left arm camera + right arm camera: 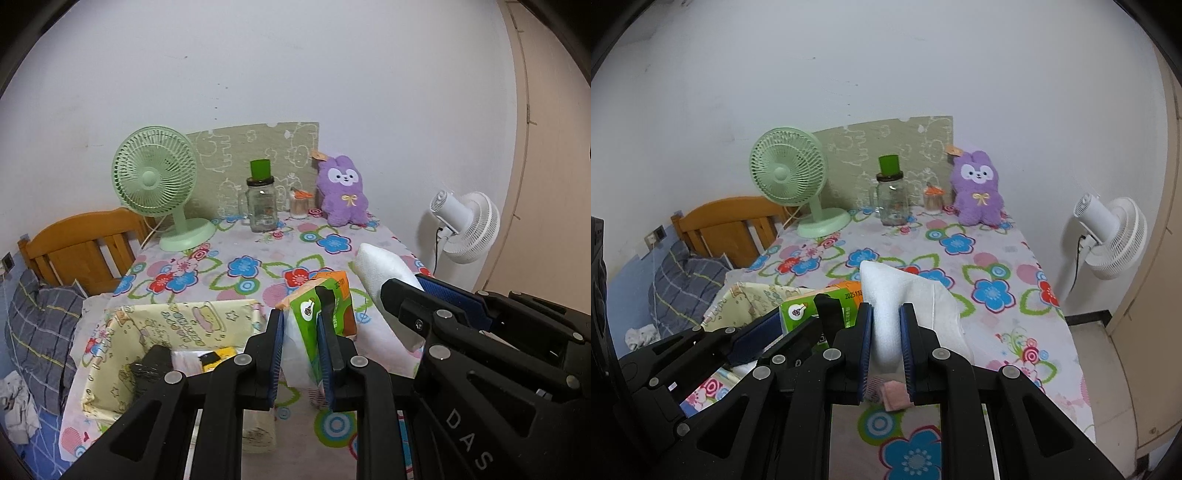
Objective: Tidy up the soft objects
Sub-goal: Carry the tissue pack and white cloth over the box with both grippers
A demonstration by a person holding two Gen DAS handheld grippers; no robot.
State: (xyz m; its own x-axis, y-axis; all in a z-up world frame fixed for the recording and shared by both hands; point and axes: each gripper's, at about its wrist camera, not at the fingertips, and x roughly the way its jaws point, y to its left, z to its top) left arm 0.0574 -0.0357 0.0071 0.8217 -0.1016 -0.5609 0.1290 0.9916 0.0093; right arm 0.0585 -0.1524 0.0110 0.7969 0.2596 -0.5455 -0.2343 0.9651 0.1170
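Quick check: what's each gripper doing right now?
Left gripper: shut on the green and orange soft tissue pack.
Right gripper: shut on the white soft foam-like pack.

left gripper [300, 332] and right gripper [886, 325] side by side, both clamped

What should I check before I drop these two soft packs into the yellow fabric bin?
1. Left gripper clamped on the green tissue pack: ok, both pads press its sides.
2. Right gripper clamped on the white foam pack: ok, it is pinched between the pads.
3. Yellow fabric bin open at the top: ok.
4. Room left in the bin: cannot tell; a dark object and a yellow-and-white item already lie inside.
5. Grippers apart from each other: not ok, they sit very close side by side.
6. Purple plush bunny sorted: not ok, it stands at the table's far edge.
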